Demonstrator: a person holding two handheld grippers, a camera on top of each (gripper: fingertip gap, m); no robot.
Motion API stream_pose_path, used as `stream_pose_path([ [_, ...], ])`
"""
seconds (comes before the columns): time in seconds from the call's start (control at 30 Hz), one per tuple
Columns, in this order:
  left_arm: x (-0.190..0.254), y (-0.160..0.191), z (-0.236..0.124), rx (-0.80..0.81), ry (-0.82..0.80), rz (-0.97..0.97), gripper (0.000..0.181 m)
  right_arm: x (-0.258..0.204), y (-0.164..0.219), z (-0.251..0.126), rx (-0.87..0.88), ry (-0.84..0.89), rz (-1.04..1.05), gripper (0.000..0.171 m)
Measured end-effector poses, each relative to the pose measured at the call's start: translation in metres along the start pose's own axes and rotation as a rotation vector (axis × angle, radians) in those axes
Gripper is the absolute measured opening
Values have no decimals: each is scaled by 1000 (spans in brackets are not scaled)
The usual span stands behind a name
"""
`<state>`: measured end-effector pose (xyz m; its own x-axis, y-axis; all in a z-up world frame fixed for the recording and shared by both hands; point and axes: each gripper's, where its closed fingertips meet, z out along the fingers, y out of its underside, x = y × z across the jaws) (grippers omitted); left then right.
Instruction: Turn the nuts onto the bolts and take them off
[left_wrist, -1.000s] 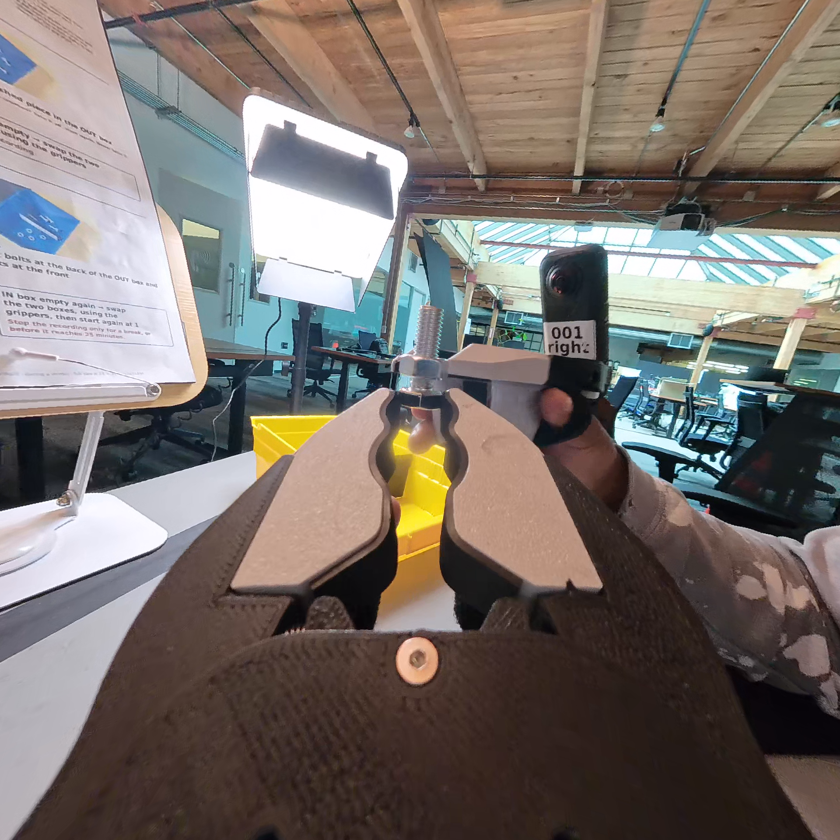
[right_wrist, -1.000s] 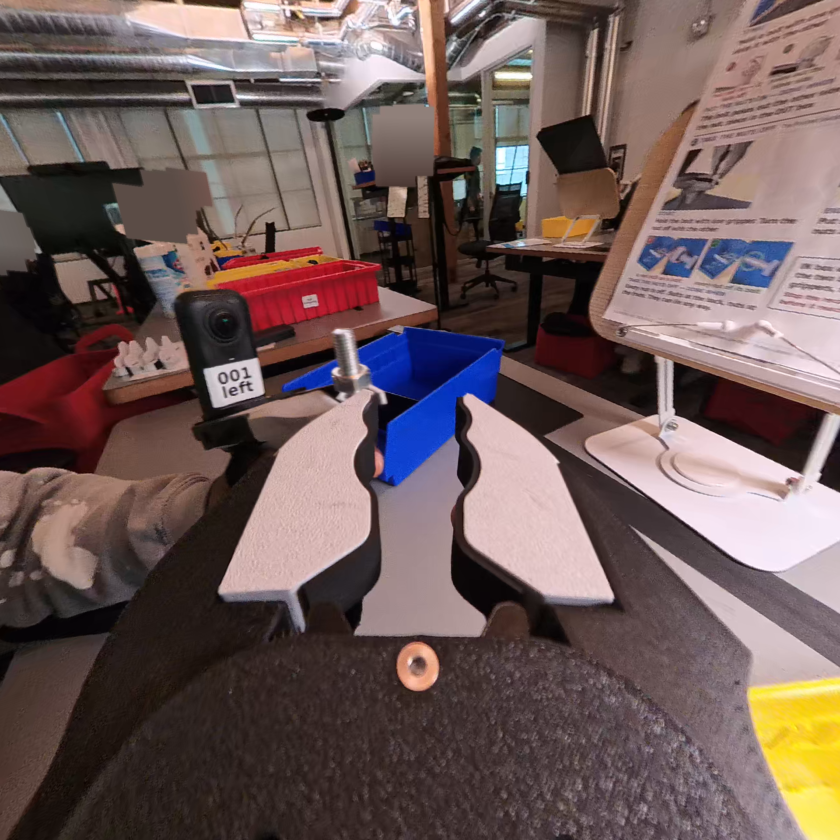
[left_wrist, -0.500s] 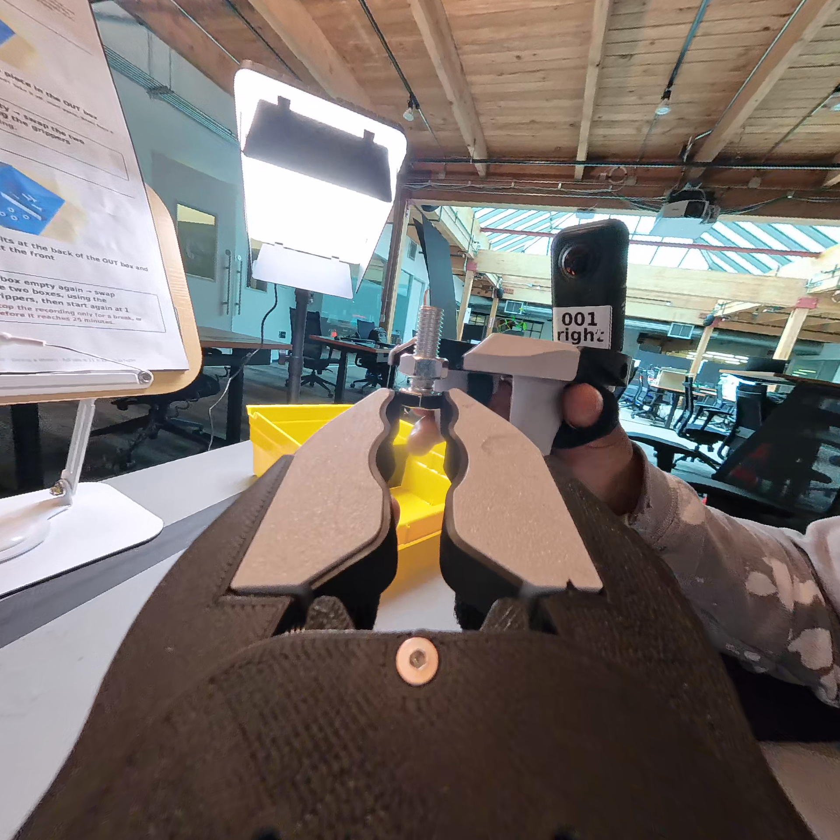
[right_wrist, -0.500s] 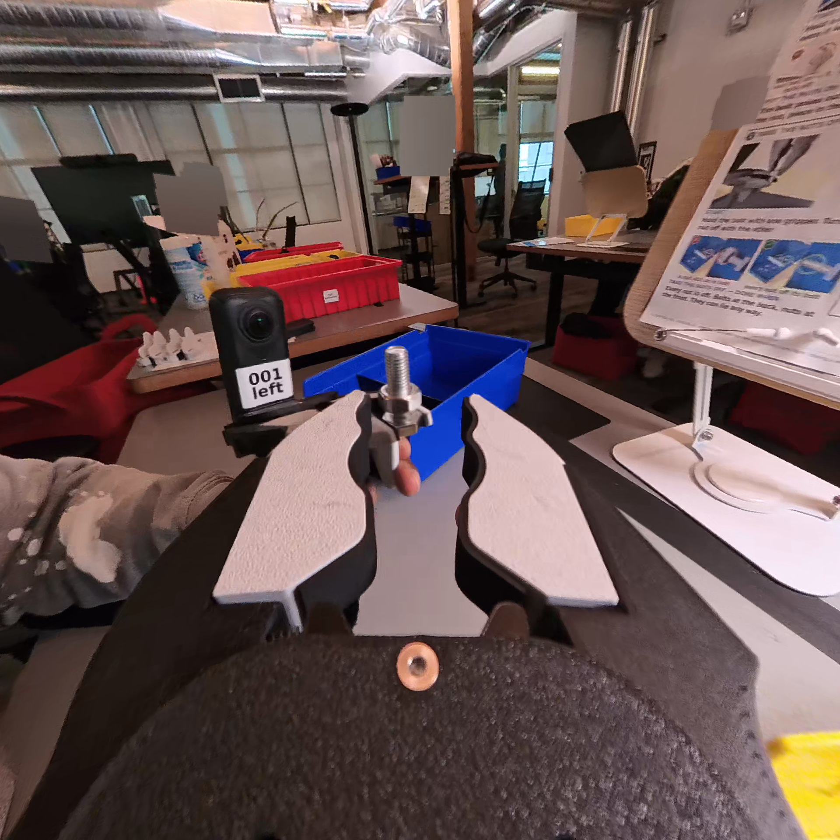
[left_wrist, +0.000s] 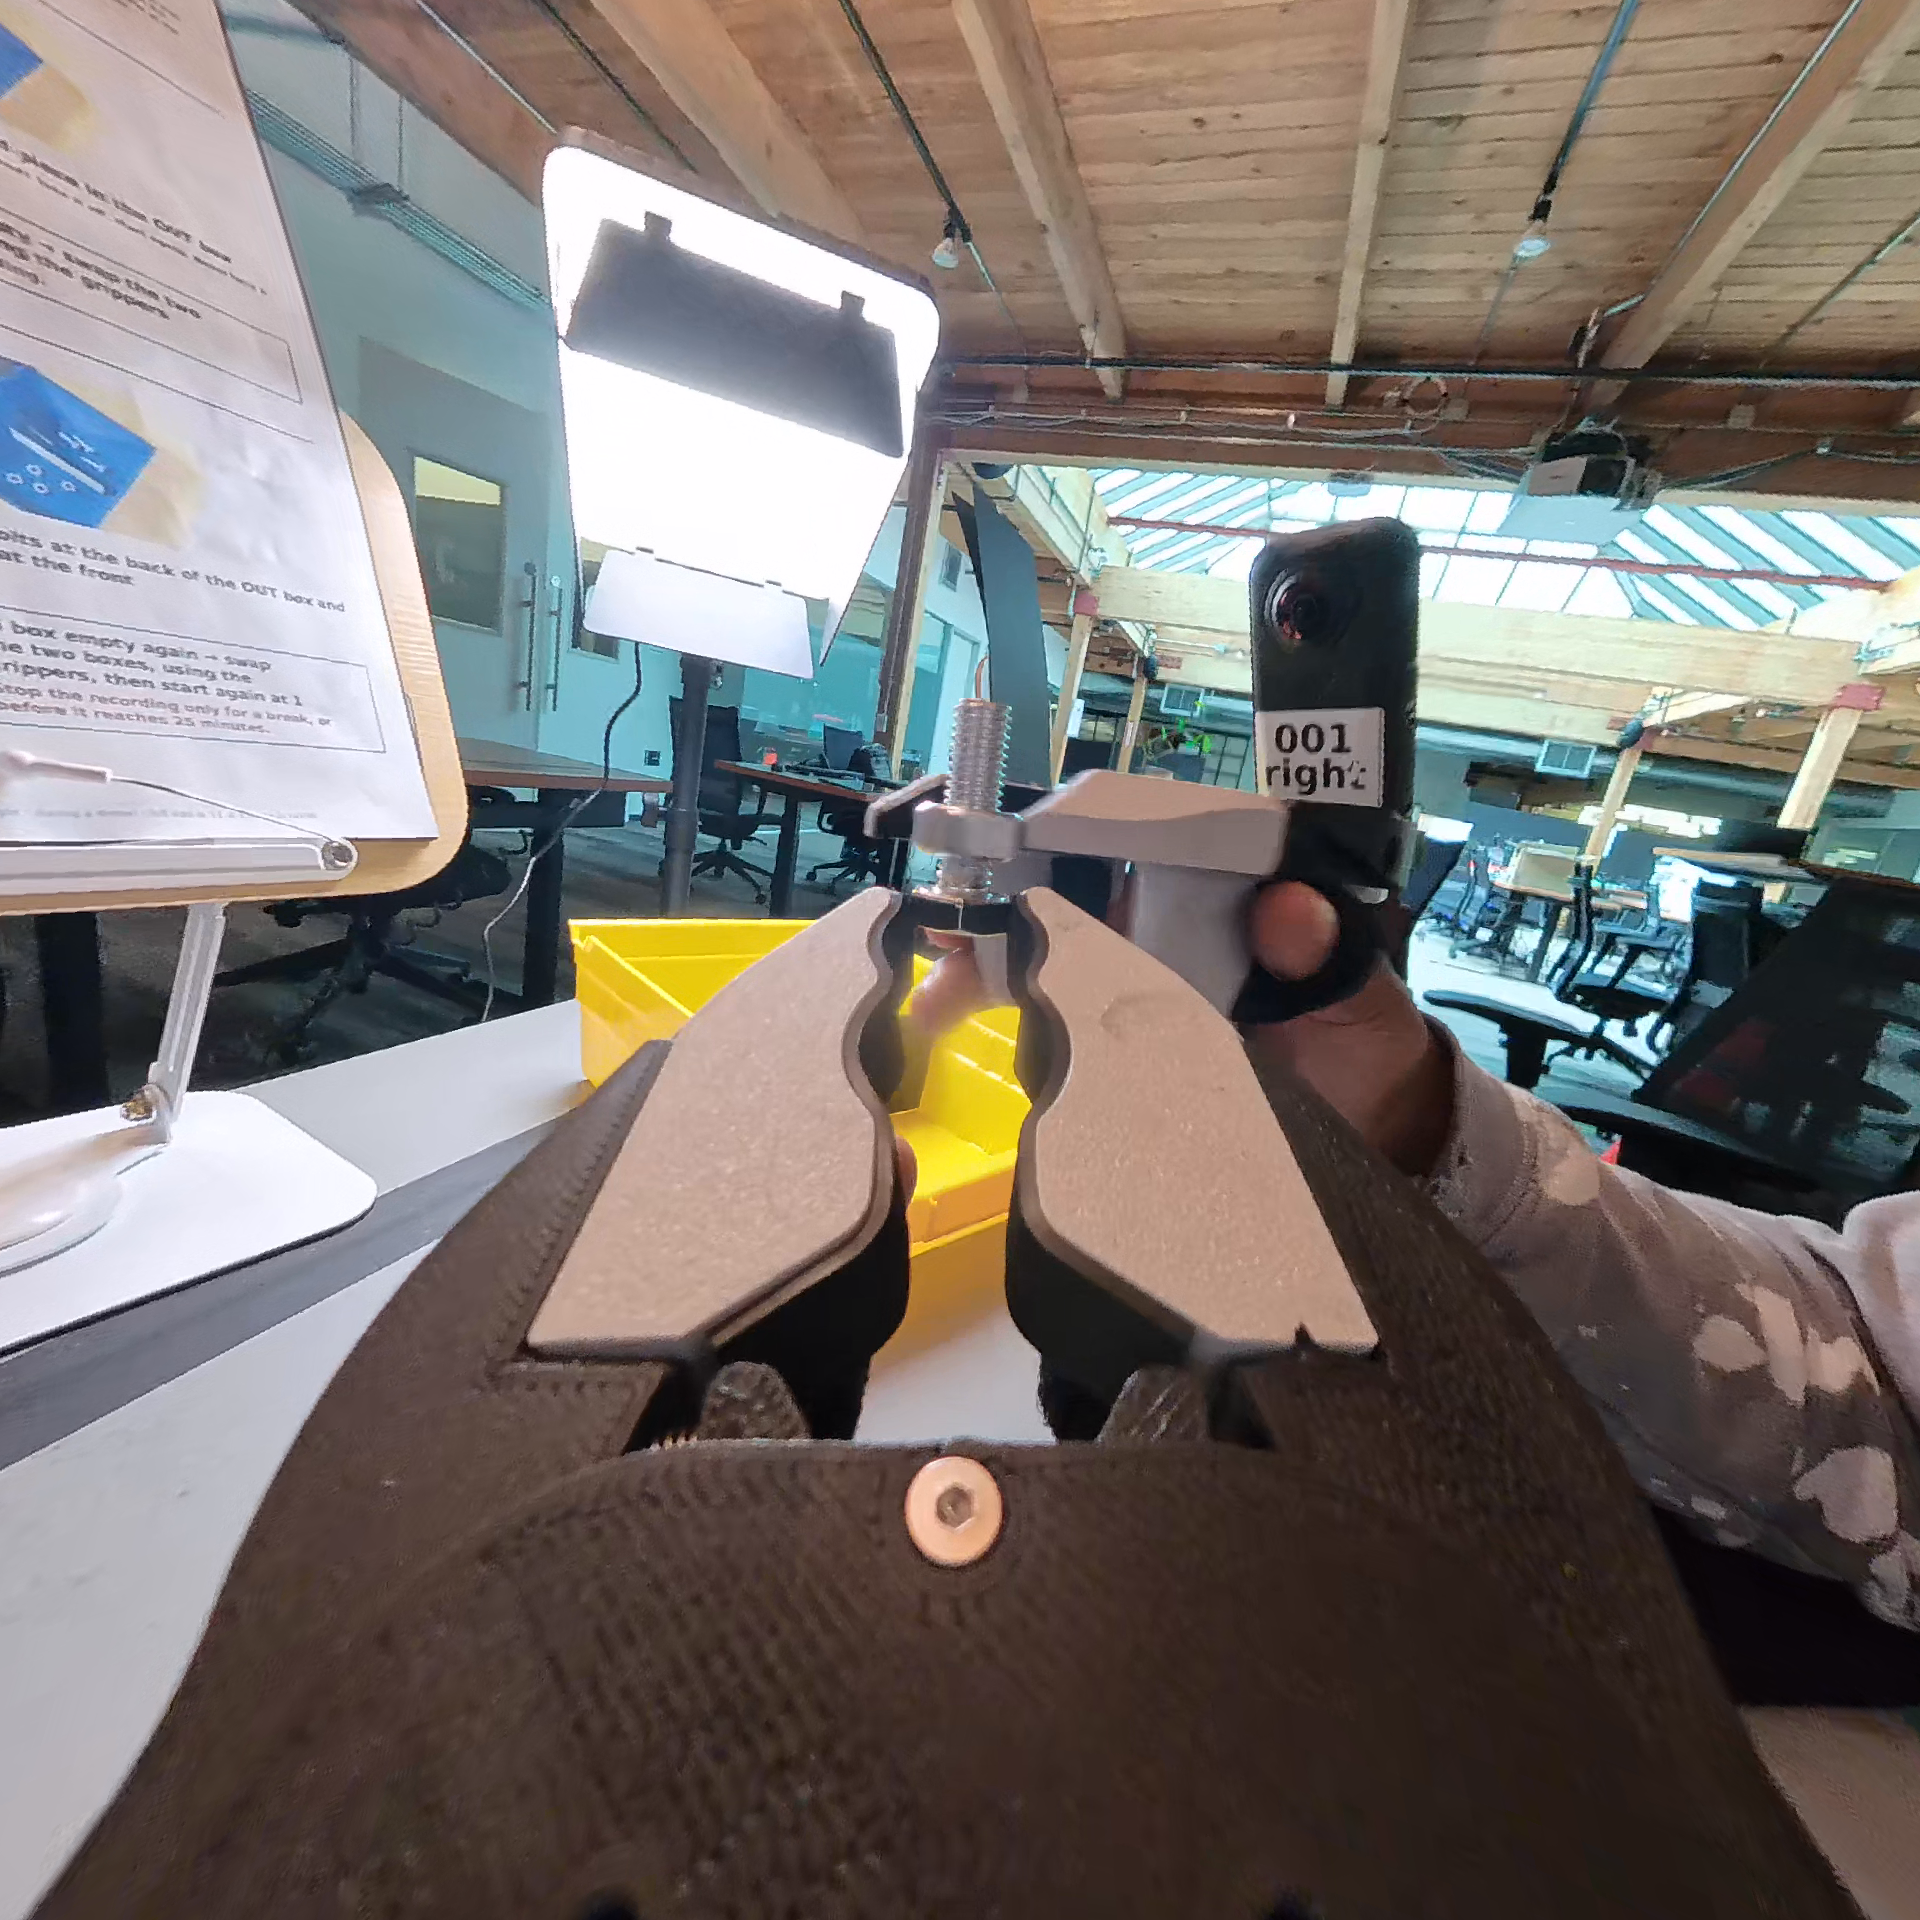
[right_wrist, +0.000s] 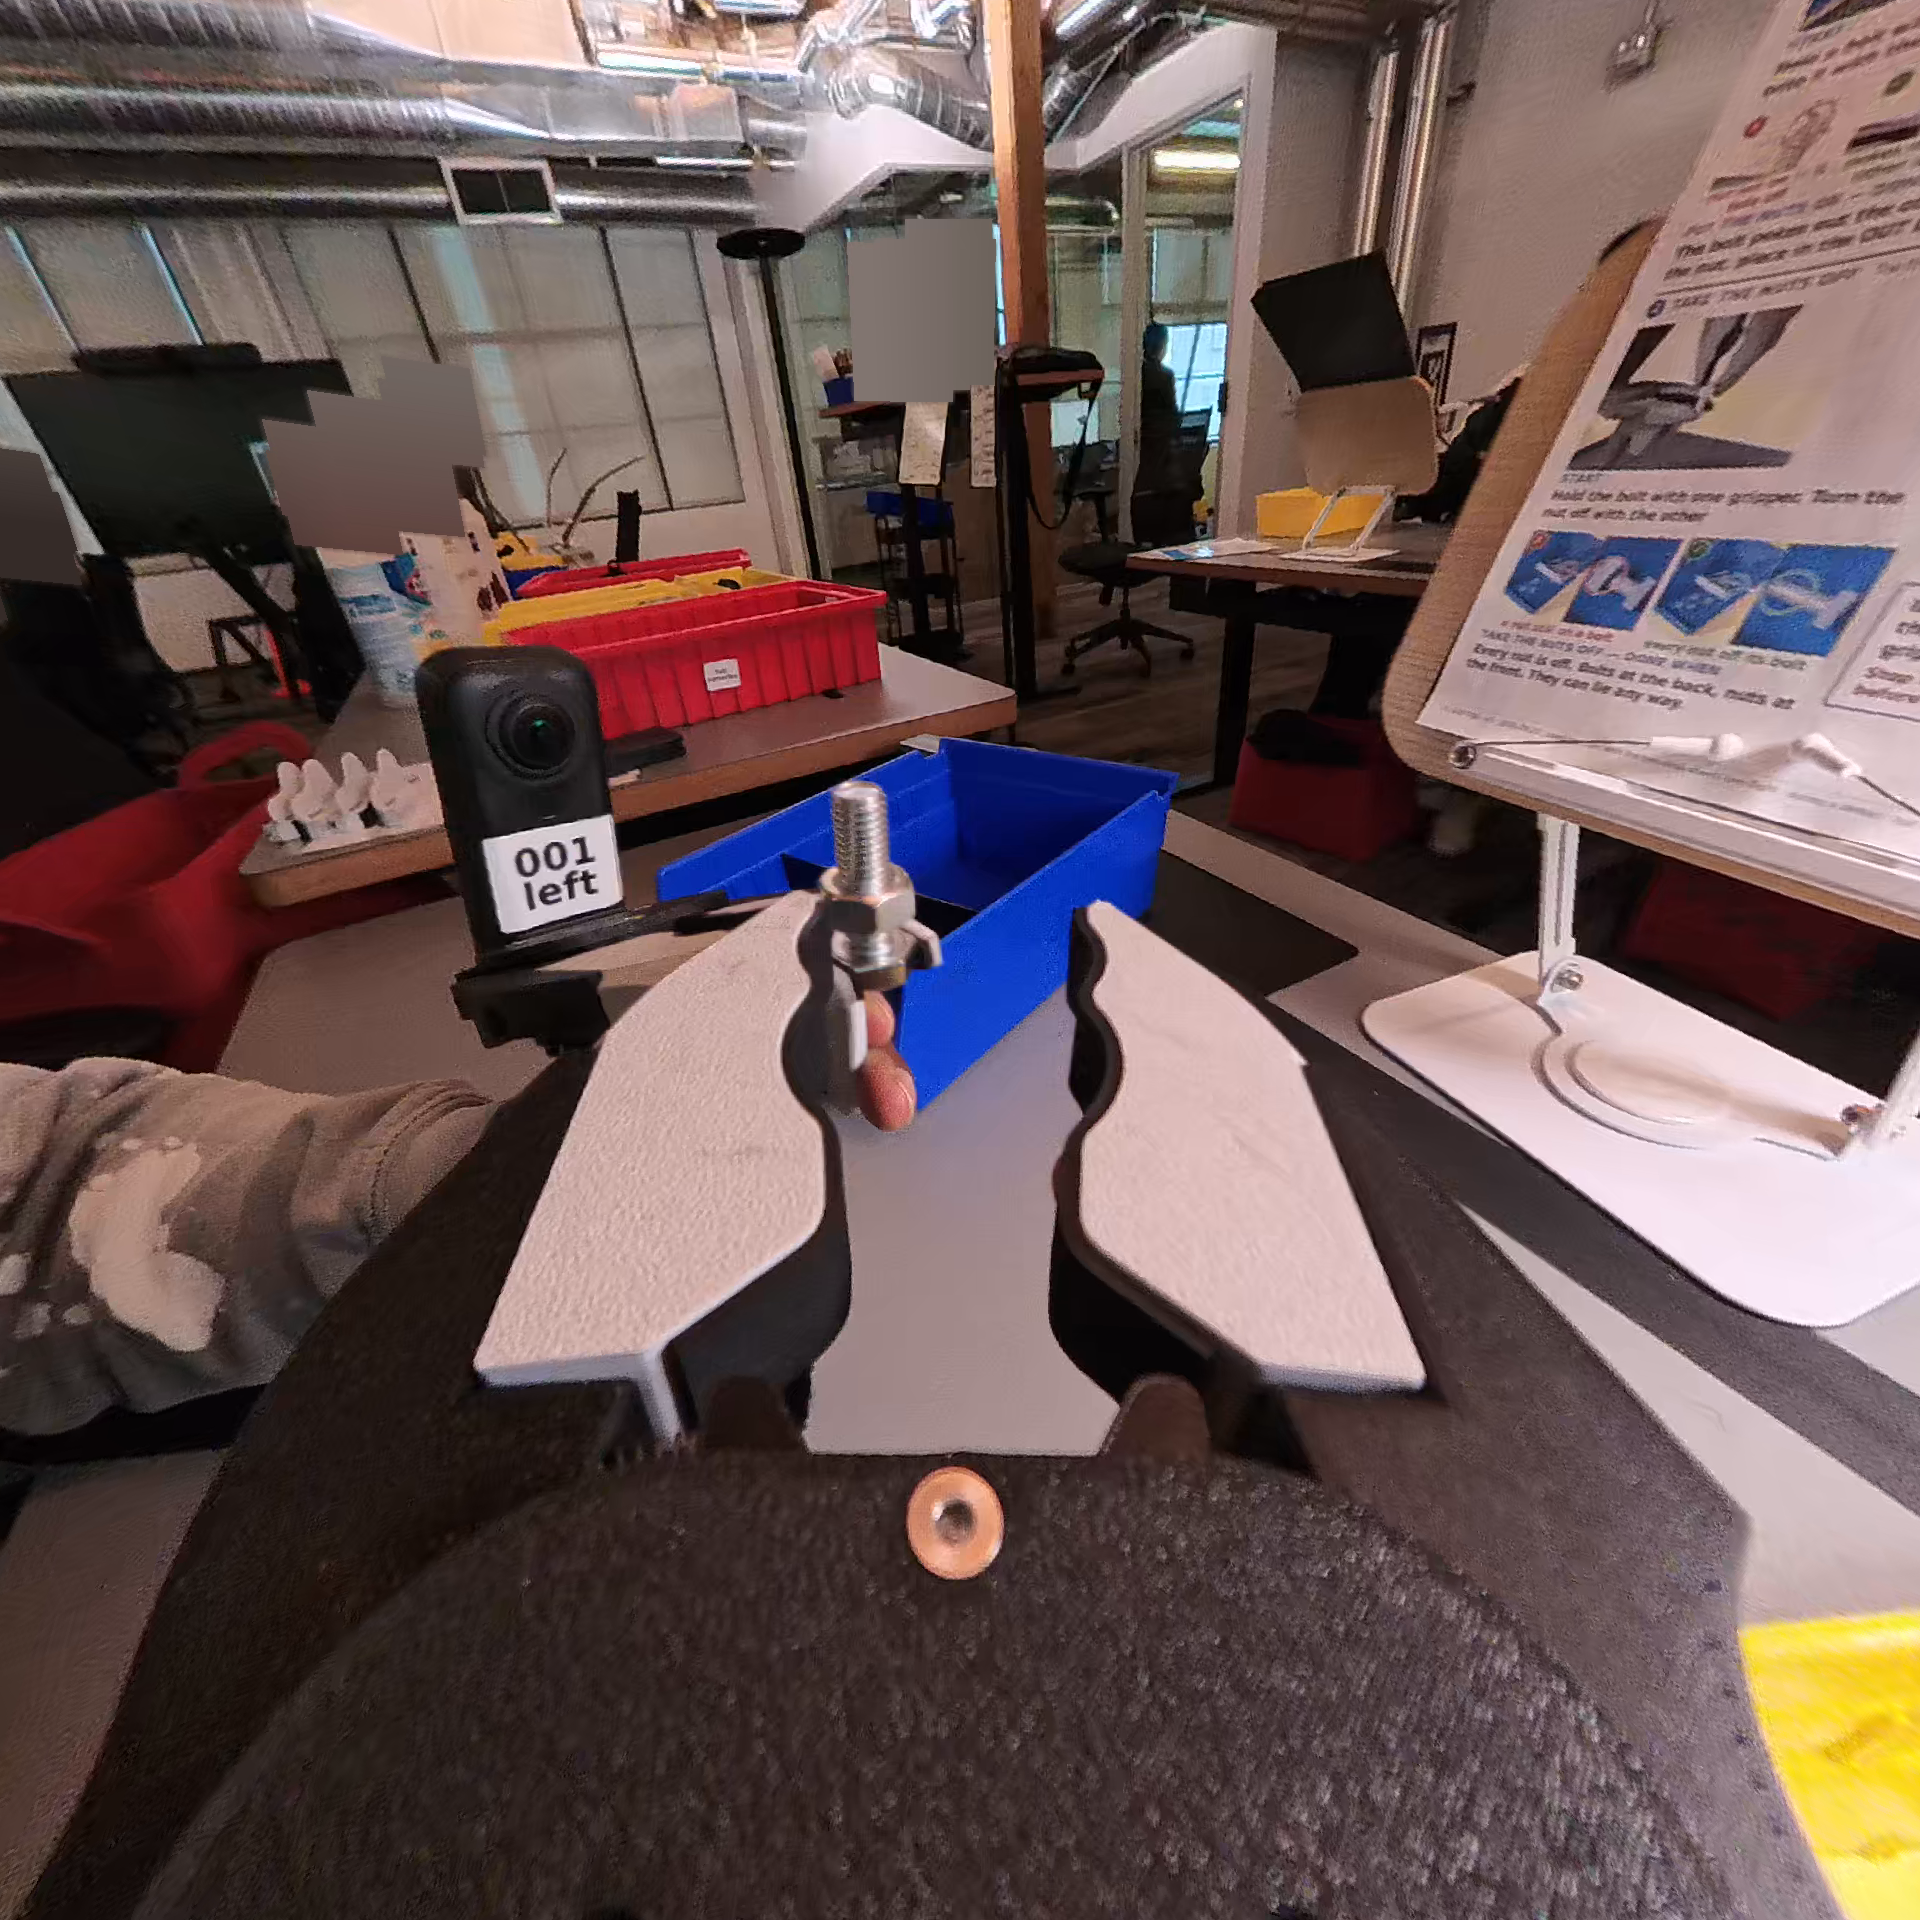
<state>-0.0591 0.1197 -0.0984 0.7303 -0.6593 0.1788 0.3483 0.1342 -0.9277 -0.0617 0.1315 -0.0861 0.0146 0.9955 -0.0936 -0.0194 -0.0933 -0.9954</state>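
Note:
A silver bolt (left_wrist: 977, 743) stands upright with a hex nut (left_wrist: 961, 831) threaded low on its shaft. My left gripper (left_wrist: 958, 914) is shut on the bolt's head end from below. In the right wrist view, the bolt (right_wrist: 860, 826) and nut (right_wrist: 868, 904) sit between the spread fingers of my right gripper (right_wrist: 945, 925), close to the left finger and well apart from the right one. The left wrist view shows the right gripper's grey finger (left_wrist: 1143, 831) level with the nut, and a person's hand (left_wrist: 1309, 997) holding it.
A yellow bin (left_wrist: 727, 997) stands on the grey table behind the left gripper. A blue bin (right_wrist: 997, 831) stands behind the right gripper. An instruction board on a white stand (left_wrist: 156, 1174) (right_wrist: 1683, 1101) is at the table's edge. A studio light (left_wrist: 727, 436) stands behind. The grippers are tip to tip, or close to it.
My right gripper has shifted so that the bolt and nut, earlier beside its left fingertip, now sit between its open fingers. My left gripper keeps hold of the bolt.

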Motion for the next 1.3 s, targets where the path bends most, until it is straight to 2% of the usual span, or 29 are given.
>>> stream_pose_path([
  [0.03,1,-3,-1,17,21,-7,18,10,-1,-4,8,46,27,25],
  [0.07,0,-4,-2,13,14,-8,18,20,-5,-9,35,87,28,24],
  [0.13,0,-5,-2,13,9,4,18,21,-8,-13,30,81,14,29],
  [0.27,1,0,0,1,12,-7,18,-5,-5,-2,4,-8,-19,42],
  [0.4,3,-1,1,-1,10,-6,18,-5,-1,2,0,-6,-14,41],
  [0.43,1,-3,-1,14,12,-21,18,-2,-1,0,2,-9,15,35],
  [0.47,0,-5,-2,21,21,-28,18,9,-4,-4,24,45,37,17],
  [0.5,-1,-6,-3,19,13,-21,18,16,-8,-8,57,77,27,17],
  [0.67,2,-2,-1,7,18,-17,18,-3,-7,-2,24,8,-14,40],
  [0.8,4,0,1,-3,19,-12,18,-5,-4,1,24,-7,-2,41],
  [0.83,2,-2,0,7,16,-25,18,-1,-4,-1,24,-12,23,35],
  [0.87,3,-4,-2,18,33,-32,18,12,-5,-5,31,55,50,12],
  [0.93,1,-6,-2,13,19,-15,18,22,-9,-12,63,94,28,16],
  [1.0,2,-5,-1,10,21,-20,18,13,-10,-10,45,48,26,33],
  [1.07,1,-1,-1,2,18,-22,18,0,-9,-5,35,6,7,41],
  [1.23,4,0,1,-7,18,-19,18,-3,-5,-1,25,5,-1,46],
  [1.3,0,-4,-2,13,20,-36,18,15,-10,-8,58,94,23,22],
])
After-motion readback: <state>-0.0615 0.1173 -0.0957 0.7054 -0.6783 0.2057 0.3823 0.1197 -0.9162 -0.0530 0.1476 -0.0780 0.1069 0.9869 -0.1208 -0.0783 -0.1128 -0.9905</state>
